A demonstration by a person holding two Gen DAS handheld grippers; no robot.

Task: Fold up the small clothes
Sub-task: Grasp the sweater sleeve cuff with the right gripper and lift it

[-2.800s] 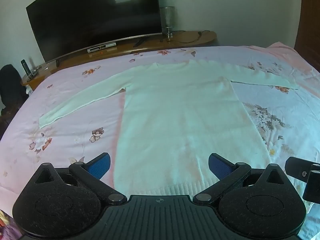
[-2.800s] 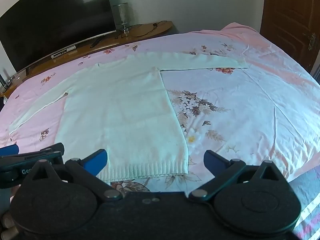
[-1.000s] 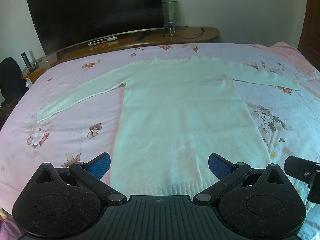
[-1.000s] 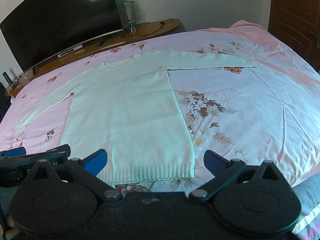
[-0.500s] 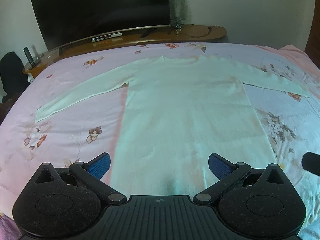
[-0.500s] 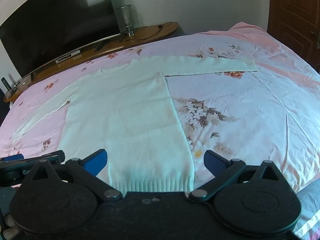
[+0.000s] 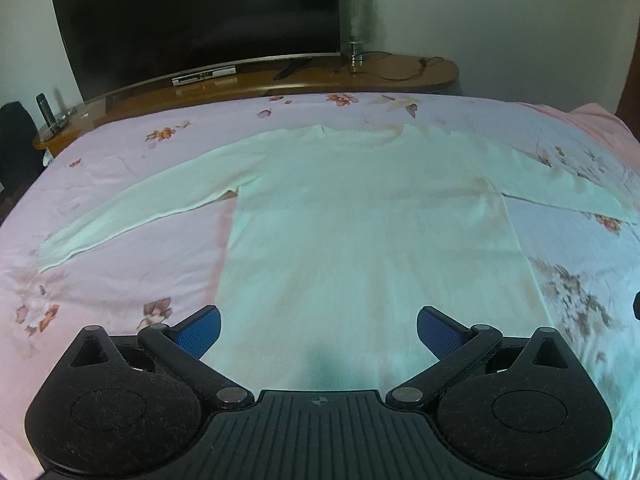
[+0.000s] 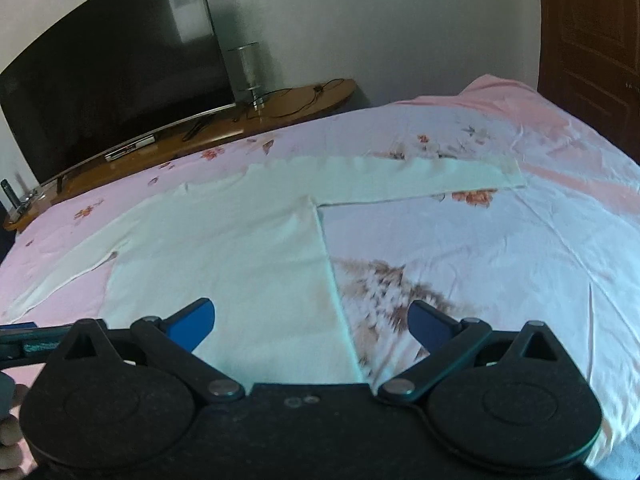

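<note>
Two tools in view, both with jaws spread wide and nothing between them: left tool (image 7: 318, 330) hangs over the lower body of the white sweater (image 7: 372, 240), right tool (image 8: 310, 322) over the sweater's (image 8: 224, 248) right side edge, one blue pad above knit, the other above the floral bedsheet (image 8: 500, 260). No readable writing anywhere — only a small crosshair mark on the left tool's body; the box under the TV (image 7: 192, 16) on the wooden desk (image 7: 400, 76) has marks too small to read. Sweater lies flat and face-up on the bed, neck toward the TV, both sleeves stretched straight out to the sides, no fold made. Versus half a second ago: both tools moved forward and lower over the garment, so the ribbed hem, seen then in the right wrist view, is now hidden under the tool bodies; sweater itself has not shifted, sleeves the same. Right wrist view is motion-blurred on the flower print near the pads. Left tool shows at the left edge of the right wrist view as a dark bar with a blue tip, fingertips (image 8: 10, 436) of a hand visible below it at the corner. Glass lamp (image 7: 354, 28) and a cable sit on the desk — remote-like item at its left end.
</note>
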